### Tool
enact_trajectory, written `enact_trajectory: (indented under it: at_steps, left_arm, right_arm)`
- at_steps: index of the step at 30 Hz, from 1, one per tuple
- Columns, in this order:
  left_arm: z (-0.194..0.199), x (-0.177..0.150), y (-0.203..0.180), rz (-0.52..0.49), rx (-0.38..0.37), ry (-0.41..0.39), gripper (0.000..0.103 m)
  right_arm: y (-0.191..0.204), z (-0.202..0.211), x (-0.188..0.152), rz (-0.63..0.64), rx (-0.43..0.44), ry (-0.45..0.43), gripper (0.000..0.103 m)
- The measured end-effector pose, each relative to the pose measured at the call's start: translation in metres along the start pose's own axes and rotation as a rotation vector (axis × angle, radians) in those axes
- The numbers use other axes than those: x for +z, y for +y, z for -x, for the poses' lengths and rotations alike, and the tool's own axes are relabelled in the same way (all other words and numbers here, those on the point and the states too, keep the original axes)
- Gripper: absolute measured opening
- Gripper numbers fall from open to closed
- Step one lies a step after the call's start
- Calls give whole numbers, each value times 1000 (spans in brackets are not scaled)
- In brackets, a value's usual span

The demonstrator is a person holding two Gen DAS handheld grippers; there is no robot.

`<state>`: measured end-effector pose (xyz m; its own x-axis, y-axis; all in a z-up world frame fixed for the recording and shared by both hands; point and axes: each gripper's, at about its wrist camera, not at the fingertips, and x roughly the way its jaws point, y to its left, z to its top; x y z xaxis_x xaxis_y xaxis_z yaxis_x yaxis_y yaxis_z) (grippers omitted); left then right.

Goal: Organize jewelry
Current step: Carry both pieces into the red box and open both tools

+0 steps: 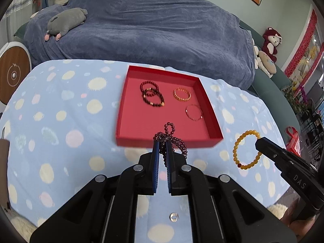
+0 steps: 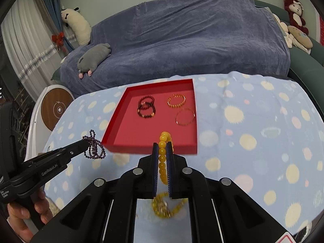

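Gripping looped purple beads (image 1: 172, 139), left gripper (image 1: 161, 144), right gripper (image 2: 162, 147) clamping round amber beads (image 2: 163, 156)

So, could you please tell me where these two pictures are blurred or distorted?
Left wrist view: fisheye bends the sofa, dark vignette at the corners, the red tray slightly smeared. Right wrist view: same bending, the tray's near edge blurred, and the yellow bead bracelet reflected as a smear under the right claw.

White letters "DAS" stand on the black arm of the right hand-held gripper (image 1: 260, 141); "GenRobot.AI" runs along the arm of the left hand-held gripper (image 2: 86, 141)
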<state>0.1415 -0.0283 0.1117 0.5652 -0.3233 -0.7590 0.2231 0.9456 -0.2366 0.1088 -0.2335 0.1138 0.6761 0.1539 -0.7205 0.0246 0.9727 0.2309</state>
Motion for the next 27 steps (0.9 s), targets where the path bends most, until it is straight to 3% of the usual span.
enact_trajectory:
  at_steps: [6,12,18,20,22,23,24,27]
  left_arm:
    - [-38,30,6,11,5,17,6]
    - [-77,42,10,34,4,60,7]
    - [-107,39,11,7,48,102,9]
    - [-111,38,12,2,59,100,10]
    - [-112,37,14,2,87,103,32]
    - [-111,37,16,6,96,99,36]
    - [-108,37,18,13,100,84,37]
    - [-98,37,23,32,93,64,37]
  right_arm:
    - [3,-46,29,-26,40,30,7]
    - [3,-92,35,-67,79,94,7]
    - [2,-130,32,-37,27,163,7]
    - [0,-136,30,-28,-3,169,14]
    - [-6,-134,28,-39,-10,160,23]
    - [-9,-131,27,-45,-14,152,30]
    - [-12,-128,26,-48,-23,143,35]
    - [-19,-113,20,-55,-28,127,35]
